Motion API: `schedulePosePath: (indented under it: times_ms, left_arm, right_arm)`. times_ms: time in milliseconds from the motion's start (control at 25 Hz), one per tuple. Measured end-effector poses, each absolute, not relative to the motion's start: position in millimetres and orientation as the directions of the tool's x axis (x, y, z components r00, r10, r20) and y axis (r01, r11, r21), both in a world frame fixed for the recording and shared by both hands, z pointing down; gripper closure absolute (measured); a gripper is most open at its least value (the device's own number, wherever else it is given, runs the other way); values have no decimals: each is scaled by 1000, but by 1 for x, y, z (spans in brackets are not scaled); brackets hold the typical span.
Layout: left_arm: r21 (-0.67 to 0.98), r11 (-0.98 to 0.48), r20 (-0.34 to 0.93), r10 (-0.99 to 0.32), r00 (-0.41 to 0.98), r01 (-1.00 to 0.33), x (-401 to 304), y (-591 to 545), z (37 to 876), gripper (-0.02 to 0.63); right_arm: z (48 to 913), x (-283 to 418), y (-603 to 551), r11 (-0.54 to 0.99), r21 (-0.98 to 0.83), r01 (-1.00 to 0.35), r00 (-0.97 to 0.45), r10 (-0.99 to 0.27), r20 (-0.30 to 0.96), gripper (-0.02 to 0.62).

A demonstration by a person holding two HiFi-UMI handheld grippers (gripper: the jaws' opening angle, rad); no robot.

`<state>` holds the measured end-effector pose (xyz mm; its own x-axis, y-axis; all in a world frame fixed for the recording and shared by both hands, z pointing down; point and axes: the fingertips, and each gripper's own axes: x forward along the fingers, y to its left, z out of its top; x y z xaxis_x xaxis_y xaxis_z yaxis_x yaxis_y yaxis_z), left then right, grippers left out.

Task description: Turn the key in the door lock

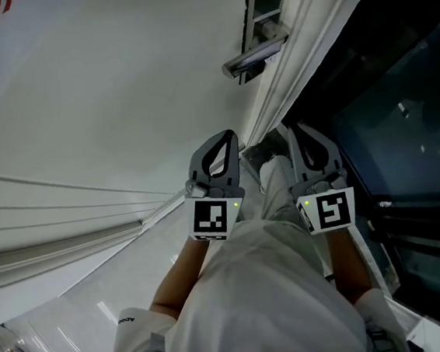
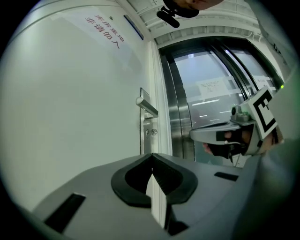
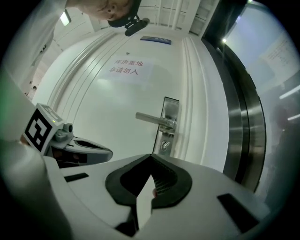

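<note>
1. Head view: the white door (image 1: 103, 105) fills the left side. Its lever handle (image 1: 258, 54) sits at about one o'clock from the two grippers. The left gripper (image 1: 228, 136) and the right gripper (image 1: 290, 129) are held side by side, pointing toward the door's edge and well apart from the handle. The lock cannot be made out here.

2. Left gripper view: the jaws are pressed together with nothing between them. At twelve o'clock beyond the tips stands the handle, and the lock (image 2: 151, 132) is just below it. The right gripper shows at three o'clock, in front of a steel-framed glass panel (image 2: 206, 84).

3. Right gripper view: the jaws are pressed together here too and hold nothing. The lock plate is at twelve o'clock just past the tips, under the lever. A small metal piece at the cylinder looks like the key (image 3: 164, 146), though it is too small to be sure. The left gripper shows at nine o'clock, and a red-lettered sign (image 3: 125, 66) at eleven.

4. The step in hand looks like the approach, since nothing is touched yet. The right gripper seems better lined up. Its next move calls for spreading the jaws, closing in on the key's head and pinching its flat faces squarely. A roll of the wrist would then turn it.
</note>
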<state>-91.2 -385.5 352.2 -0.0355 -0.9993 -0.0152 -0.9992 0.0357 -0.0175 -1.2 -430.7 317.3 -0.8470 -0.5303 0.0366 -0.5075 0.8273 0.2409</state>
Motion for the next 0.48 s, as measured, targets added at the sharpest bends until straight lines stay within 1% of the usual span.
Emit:
schedulePosePath:
  times_ms: [120, 200, 480]
  left_arm:
    - [-13, 58, -12, -998, -58, -998, -99, -392, 353, 598]
    - [-16, 78, 4, -997, -78, -997, -106, -395, 356, 598]
    - [-52, 88, -20, -996, -87, -995, -113, -404, 347, 598]
  right_arm:
    - [301, -12, -453, 780, 337, -528, -827, -561, 3, 601]
    - [291, -19, -464, 753, 404, -519, -828, -561, -18, 601]
    - [283, -47, -495, 591, 708, -387, -827, -561, 17, 601]
